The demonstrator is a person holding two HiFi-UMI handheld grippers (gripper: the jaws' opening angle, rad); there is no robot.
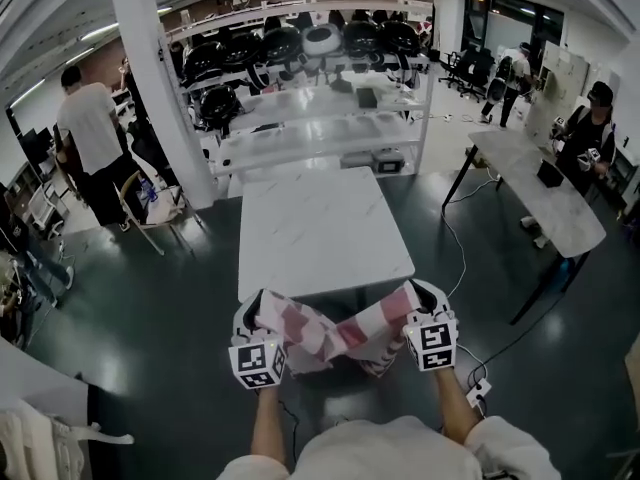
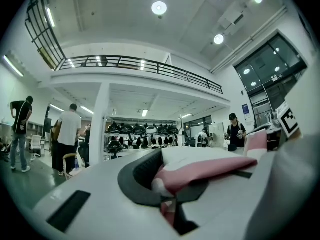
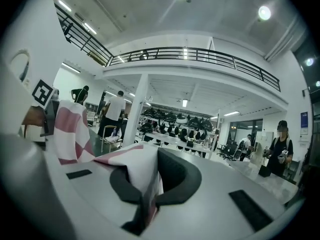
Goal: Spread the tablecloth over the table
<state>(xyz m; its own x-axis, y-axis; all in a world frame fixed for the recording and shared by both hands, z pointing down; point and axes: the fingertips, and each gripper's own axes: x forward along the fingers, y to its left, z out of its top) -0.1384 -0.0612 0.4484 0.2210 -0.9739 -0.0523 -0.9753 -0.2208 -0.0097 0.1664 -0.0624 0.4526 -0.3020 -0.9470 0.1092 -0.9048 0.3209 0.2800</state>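
Hanging between both grippers, the tablecloth (image 1: 335, 336) sags just before the surface's (image 1: 320, 223) near edge. Fingers of the left gripper (image 1: 256, 308) and right gripper (image 1: 424, 296) are clenched on its corners, apparently. Open floor (image 1: 150, 308) flanks both sides.

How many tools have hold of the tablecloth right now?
2. The left tool is shut on the tablecloth at its left end, the right tool at its right end; both are by the near edge of the table.

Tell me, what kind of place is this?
Probably an indoor lab or workshop hall: racks of black rounded gear, bare white tables, and a railed mezzanine overhead.
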